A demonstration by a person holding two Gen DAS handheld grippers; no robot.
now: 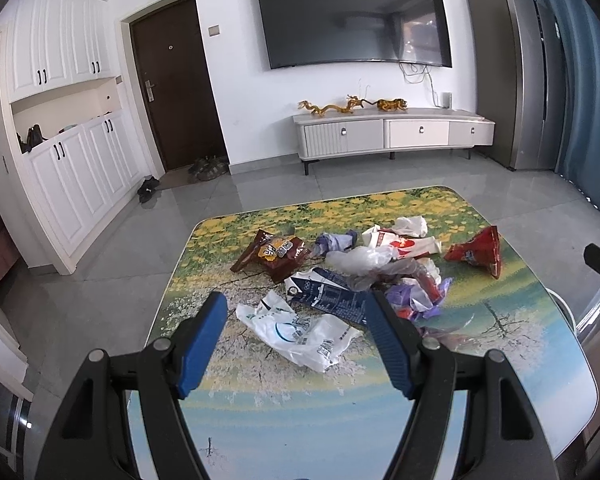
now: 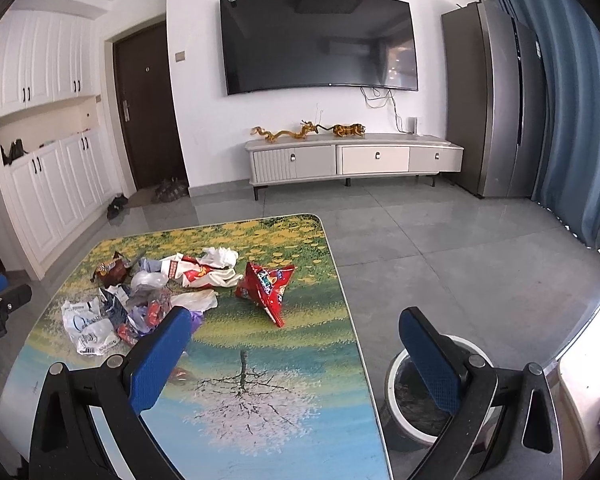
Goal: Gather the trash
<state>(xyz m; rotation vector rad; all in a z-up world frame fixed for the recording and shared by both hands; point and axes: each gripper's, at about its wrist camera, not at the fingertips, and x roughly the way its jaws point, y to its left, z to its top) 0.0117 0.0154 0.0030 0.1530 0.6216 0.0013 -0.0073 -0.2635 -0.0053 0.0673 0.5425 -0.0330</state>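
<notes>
Crinkly, light wrappers [image 1: 364, 276] lie heaped mid-desk [image 1: 260, 396], so with my left hand-held gripper [image 1: 296, 340] and right hand-held gripper [image 2: 300, 344] both spread empty, I'd pinch the near white bag's [image 1: 300, 332] bunched fold.

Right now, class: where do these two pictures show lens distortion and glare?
Left wrist view: the television bows outward, dark corners ring the frame, floor tiles shine. Right wrist view: the curtain curves, white glare burns out the lower right edge, the table gleams.
</notes>
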